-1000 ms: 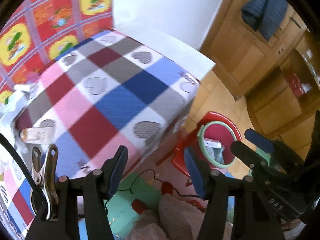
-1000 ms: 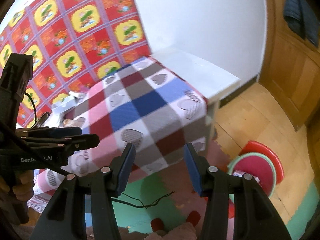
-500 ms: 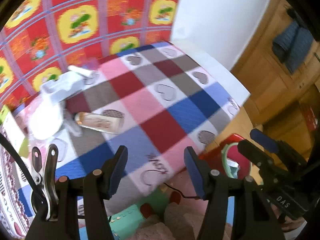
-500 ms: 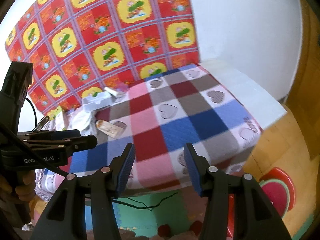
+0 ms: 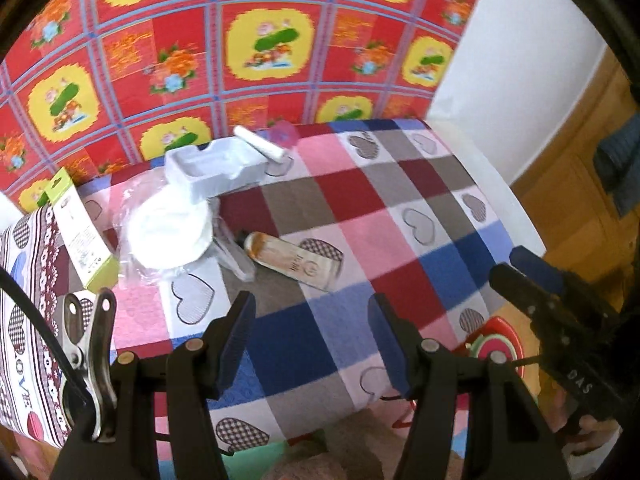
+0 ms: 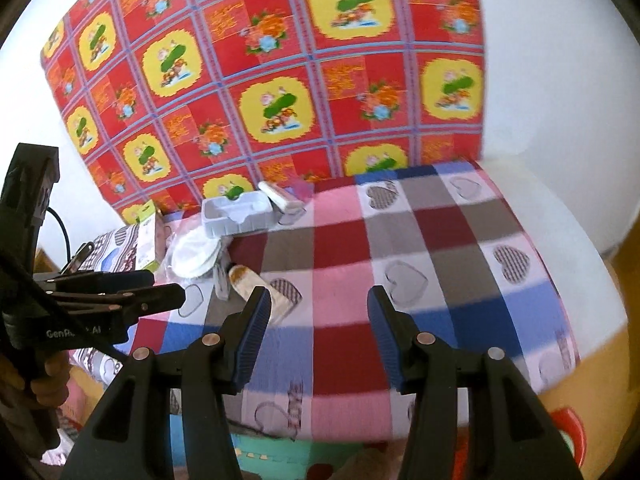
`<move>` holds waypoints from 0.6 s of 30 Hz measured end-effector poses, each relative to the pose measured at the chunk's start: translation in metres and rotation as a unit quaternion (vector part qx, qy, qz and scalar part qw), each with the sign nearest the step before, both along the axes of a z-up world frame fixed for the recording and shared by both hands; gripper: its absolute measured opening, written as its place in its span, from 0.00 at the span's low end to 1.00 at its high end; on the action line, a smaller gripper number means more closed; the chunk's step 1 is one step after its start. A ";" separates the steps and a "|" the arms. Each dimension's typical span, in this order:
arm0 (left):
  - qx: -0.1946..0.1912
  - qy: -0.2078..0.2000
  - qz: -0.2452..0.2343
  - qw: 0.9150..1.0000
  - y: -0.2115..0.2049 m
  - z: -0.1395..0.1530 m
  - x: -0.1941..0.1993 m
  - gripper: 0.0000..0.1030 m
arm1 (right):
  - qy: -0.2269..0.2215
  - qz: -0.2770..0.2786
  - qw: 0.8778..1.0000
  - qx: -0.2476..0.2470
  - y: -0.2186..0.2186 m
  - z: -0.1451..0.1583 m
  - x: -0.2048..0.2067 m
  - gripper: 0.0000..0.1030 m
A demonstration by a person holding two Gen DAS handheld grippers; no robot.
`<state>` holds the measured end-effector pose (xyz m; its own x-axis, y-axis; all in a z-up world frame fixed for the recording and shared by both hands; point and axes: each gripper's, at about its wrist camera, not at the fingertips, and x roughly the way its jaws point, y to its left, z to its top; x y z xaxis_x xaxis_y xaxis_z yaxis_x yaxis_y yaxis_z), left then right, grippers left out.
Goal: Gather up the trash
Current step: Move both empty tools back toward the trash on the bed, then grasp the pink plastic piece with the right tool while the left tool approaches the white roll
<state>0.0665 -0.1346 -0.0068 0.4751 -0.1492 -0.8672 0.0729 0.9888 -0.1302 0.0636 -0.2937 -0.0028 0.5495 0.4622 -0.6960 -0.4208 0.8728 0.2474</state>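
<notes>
Both the left gripper (image 5: 310,336) and right gripper (image 6: 316,332) are hovering released above the checkered worktop (image 5: 400,216), with the trash bottle (image 5: 294,260) lying at 12 o'clock, foam tray (image 5: 216,168) beyond.

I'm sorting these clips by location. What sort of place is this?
Probably a room in a home: a checked heart-print blanket covers a bed or table, a bright floral cloth hangs on the wall, and wooden cabinets stand nearby.

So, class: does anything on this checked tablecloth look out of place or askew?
Yes. A tan bottle lies tipped on its side, beside a white tray, a round white lid and a green-edged box strewn at the table's far left corner.
</notes>
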 end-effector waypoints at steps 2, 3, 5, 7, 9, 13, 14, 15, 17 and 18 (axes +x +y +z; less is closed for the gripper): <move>-0.003 0.000 0.016 1.000 0.004 0.000 0.007 0.60 | 0.001 0.019 1.000 0.000 0.007 -0.001 0.014 0.50; -0.004 0.001 0.023 1.000 0.005 -0.001 0.012 0.60 | 0.001 0.029 1.000 -0.001 0.010 -0.001 0.023 0.50; -0.008 0.002 0.035 0.999 0.006 -0.001 0.022 0.60 | 0.001 0.045 0.999 0.000 0.016 -0.002 0.039 0.50; -0.010 0.000 0.049 0.999 0.006 -0.001 0.033 0.60 | 0.002 0.059 0.998 0.001 0.021 -0.003 0.055 0.50; -0.016 0.001 0.066 0.998 0.006 -0.003 0.044 0.60 | 0.003 0.071 0.997 0.001 0.024 -0.004 0.068 0.50; -0.020 0.010 0.095 0.995 0.004 -0.012 0.066 0.60 | 0.005 0.096 0.995 0.001 0.030 -0.008 0.096 0.50; -0.020 0.012 0.101 0.995 0.004 -0.014 0.070 0.60 | 0.007 0.103 0.995 0.001 0.032 -0.009 0.104 0.50; -0.020 0.015 0.108 0.994 0.004 -0.017 0.075 0.60 | 0.008 0.111 0.994 0.002 0.035 -0.011 0.112 0.50; -0.020 0.022 0.122 0.992 0.004 -0.024 0.083 0.60 | 0.011 0.125 0.992 0.002 0.041 -0.015 0.125 0.50; -0.018 0.025 0.129 0.991 0.004 -0.027 0.086 0.60 | 0.012 0.131 0.991 0.002 0.044 -0.017 0.129 0.50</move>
<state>0.1529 -0.1307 -0.0337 0.4585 -0.0606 -0.8866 -0.1885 0.9683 -0.1636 0.1930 -0.2492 -0.0202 0.3941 0.5897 -0.7049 -0.6270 0.7333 0.2628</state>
